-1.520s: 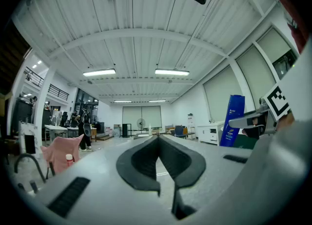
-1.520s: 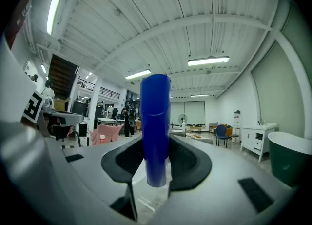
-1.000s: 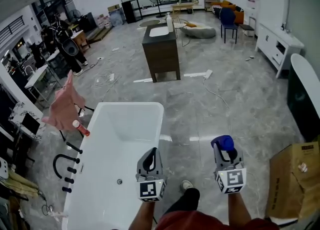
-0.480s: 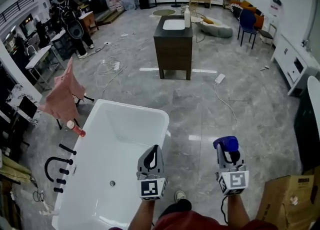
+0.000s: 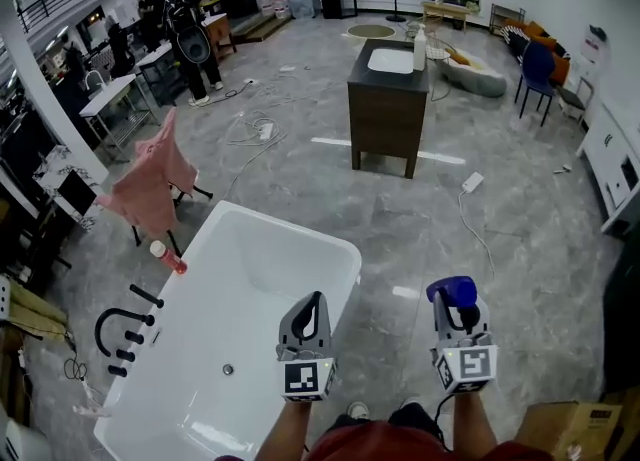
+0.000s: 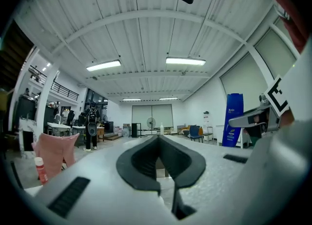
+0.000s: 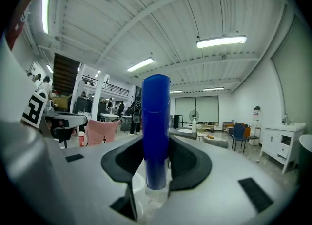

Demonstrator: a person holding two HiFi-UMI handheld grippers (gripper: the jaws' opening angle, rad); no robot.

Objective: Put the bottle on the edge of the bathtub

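Bottle (image 7: 156, 126) stands upright, long axis vertical, clamped in right hand-held gripper (image 5: 453, 307); left hand-held gripper (image 5: 312, 307) closed.

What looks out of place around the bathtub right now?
Nothing spilled or damaged. Loose cables sprawl across the floor beyond the bathtub, and a pink cloth hangs beside it. The blue bottle stands upright in the right gripper.

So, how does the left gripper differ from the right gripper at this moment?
1. The left gripper has its jaws together with nothing between them; the right gripper is closed on an upright blue bottle.
2. In the head view, the left gripper shows over the white bathtub, the right gripper over the grey floor.
Both carry a marker cube and point forward.
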